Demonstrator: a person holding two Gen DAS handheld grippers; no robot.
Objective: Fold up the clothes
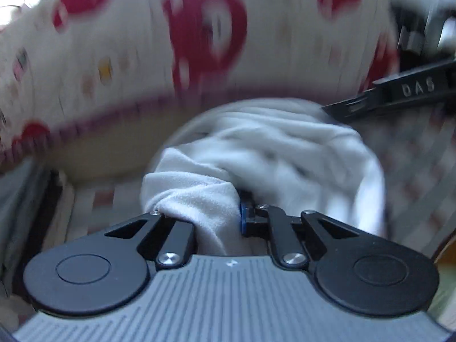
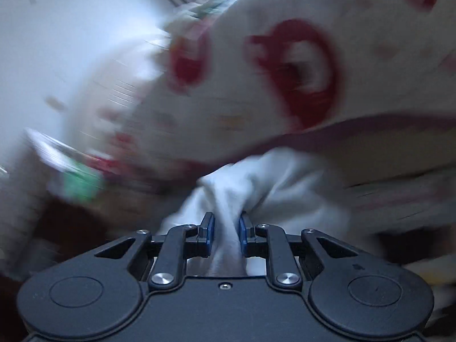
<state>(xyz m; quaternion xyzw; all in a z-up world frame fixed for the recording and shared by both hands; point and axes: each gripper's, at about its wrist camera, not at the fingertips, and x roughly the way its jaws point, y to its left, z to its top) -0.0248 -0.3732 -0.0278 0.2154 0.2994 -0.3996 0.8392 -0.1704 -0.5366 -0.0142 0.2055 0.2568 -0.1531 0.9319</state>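
Both grippers are clamping the same white fleece garment [image 1: 268, 154]. Left gripper [image 1: 216, 216]: the jaws are pinching a thick bunched wad of it, and cloth is hiding the left pad, so only the blue right pad is showing. Right gripper [image 2: 226, 228]: the jaws are narrow, squeezing a thin twisted rope of fabric between the blue pads [image 2: 209, 226]. In the left wrist view the right gripper's finger [image 1: 399, 91] is coming in from the far right, near the cloth's far edge.

The garment is hanging crumpled between the two grips, in front of a cream blanket with a red print [image 1: 205, 37] and a pink hem, over a checked sheet [image 1: 413, 154]. No flat panel or crease is showing. Both frames are heavily motion-blurred, so fold progress can't be read.

Risks, as I'm judging them:
- Both grips are sitting on bunched cloth rather than a clean edge or corner, so spreading from here is likely giving a twisted, uneven layout.
- The right grip is holding only a thin strand; a hard pull apart could be slipping it out.
- The left wad is bulky; layers may be creeping out unevenly.
- The blanket hem is lying close behind, so a jaw could be snagging it on regrasp.
- The grippers are working close together, so a finger clash is possible.
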